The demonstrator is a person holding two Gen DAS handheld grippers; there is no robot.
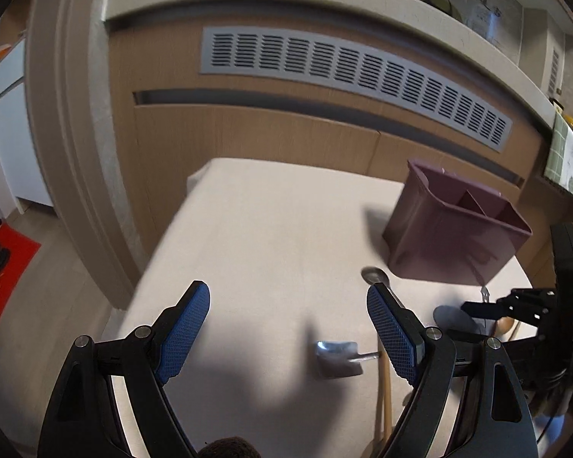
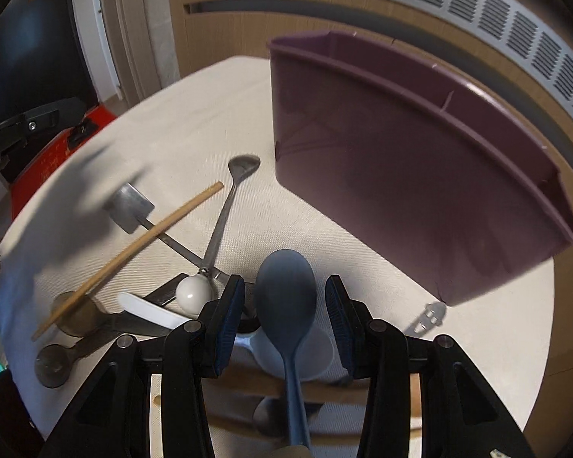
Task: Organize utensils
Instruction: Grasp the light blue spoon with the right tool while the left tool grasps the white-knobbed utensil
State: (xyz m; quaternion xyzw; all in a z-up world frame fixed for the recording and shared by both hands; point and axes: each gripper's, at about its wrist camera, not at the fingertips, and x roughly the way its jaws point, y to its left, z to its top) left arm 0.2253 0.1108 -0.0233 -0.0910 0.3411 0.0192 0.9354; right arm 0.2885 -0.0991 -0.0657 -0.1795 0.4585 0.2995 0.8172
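A purple divided utensil holder stands on the round cream table; it also shows in the left wrist view. My right gripper is open, its blue pads on either side of a grey-blue spoon without touching it. Around it lie a metal spoon, a wooden stick, a small metal spatula and a white ladle. My left gripper is open and empty above the table, with the spatula between its fingers.
A wooden cabinet with a grey vent grille stands behind the table. A metal bottle opener lies by the holder's near corner. Dark spoons lie at the left. A red mat is on the floor.
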